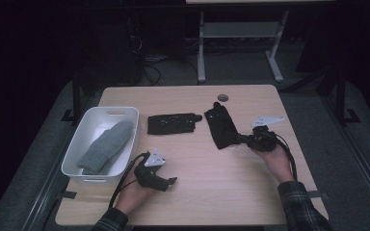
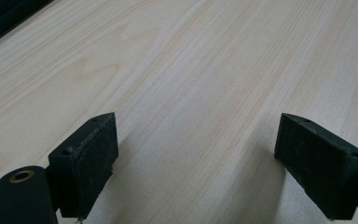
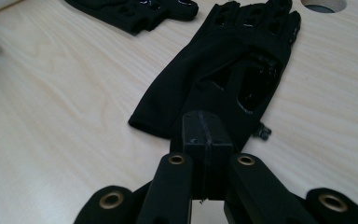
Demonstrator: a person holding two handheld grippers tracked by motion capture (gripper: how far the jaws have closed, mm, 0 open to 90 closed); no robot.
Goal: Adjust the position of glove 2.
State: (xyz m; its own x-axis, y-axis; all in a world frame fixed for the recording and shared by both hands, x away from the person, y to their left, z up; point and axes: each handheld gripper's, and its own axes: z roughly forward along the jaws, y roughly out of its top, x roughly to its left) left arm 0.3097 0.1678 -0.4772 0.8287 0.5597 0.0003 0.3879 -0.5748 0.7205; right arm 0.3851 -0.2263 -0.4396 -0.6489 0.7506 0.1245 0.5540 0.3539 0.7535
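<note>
I am working the right gripper (image 1: 244, 140) at the right of the high view; its jaws are standing fully together and pinching the cuff edge of a black glove (image 1: 223, 126), which is lying flat on the table (image 1: 212, 183) right of centre, fingers pointing toward the upper edge near a round hole (image 1: 223, 97). In the right gripper view the glove (image 3: 223, 70) is filling the upper middle, cuff toward the bottom of the frame, where the shut jaws are meeting over it; the pads appear to have the fabric, though I cannot see how much is caught. I am judging the glove light, soft and limp: it is likely to drape and fold when lifted, and thin cloth may slip from a shallow pinch, so the hemmed cuff is the sensible place to hold. The shiny patches on its upper side are looking grippier than the knit. A second glove (image 1: 173, 123) is lying at centre, apart from the first. At the left, a white bin (image 1: 72, 159) is holding a grey sock (image 1: 106, 146). The left gripper (image 1: 171, 182) is hovering low at the lower left, jaws wide apart with nothing between them; its own view is showing bare table (image 2: 191, 70) between the pads.
</note>
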